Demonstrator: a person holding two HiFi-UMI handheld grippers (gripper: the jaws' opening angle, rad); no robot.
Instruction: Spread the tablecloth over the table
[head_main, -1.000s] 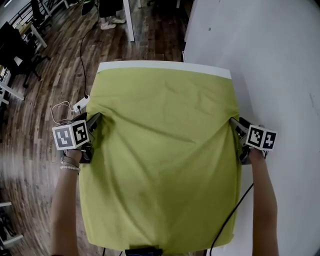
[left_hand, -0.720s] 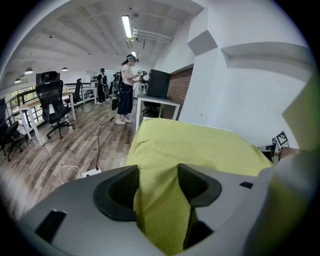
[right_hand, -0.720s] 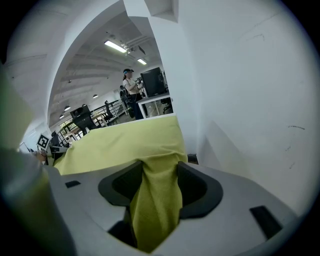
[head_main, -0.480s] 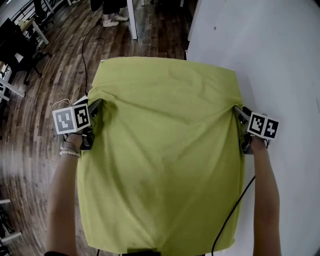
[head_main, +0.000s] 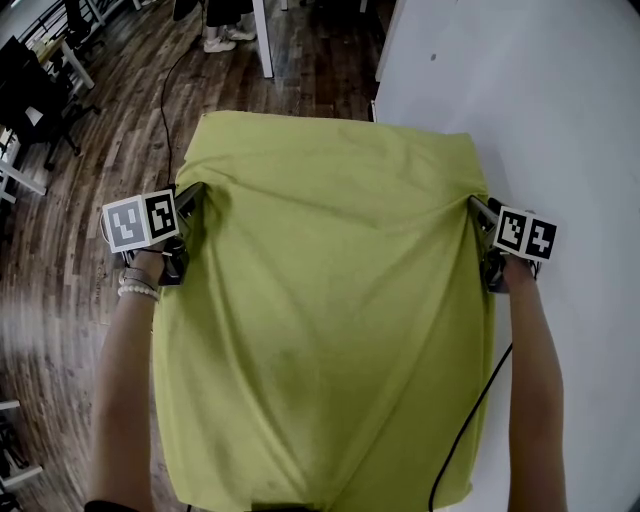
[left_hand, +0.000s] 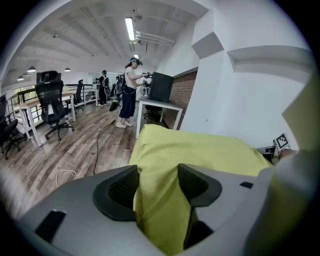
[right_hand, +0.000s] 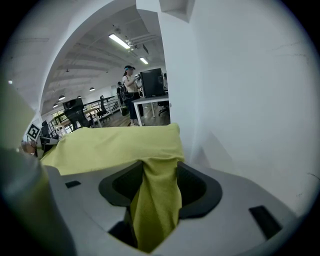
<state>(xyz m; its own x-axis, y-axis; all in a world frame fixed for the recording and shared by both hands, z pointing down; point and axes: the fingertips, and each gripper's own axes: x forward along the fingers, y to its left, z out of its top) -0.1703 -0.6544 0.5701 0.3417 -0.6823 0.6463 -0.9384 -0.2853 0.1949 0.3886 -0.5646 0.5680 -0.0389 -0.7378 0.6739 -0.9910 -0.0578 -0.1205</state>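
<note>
A yellow-green tablecloth (head_main: 330, 300) lies over the whole table, reaching past its far edge. My left gripper (head_main: 190, 197) is at the cloth's left edge, shut on a bunched fold of it (left_hand: 160, 195). My right gripper (head_main: 476, 210) is at the right edge near the white wall. Its jaws have just been closing a little, and a gathered strip of cloth (right_hand: 155, 200) is pinched between them. Tension creases run across the cloth from each grip. The table itself is hidden under the cloth.
A white wall (head_main: 540, 100) runs close along the right side. Wooden floor (head_main: 70, 300) lies to the left, with a cable (head_main: 165, 100) on it. Beyond stand a white desk leg (head_main: 265, 40), office chairs (left_hand: 52, 107) and a standing person (left_hand: 129, 95). A black cable (head_main: 470, 430) hangs by my right arm.
Both grippers moved toward the far end of the table, dragging the cloth along. The white strip of bare tabletop at the far edge is now covered.
</note>
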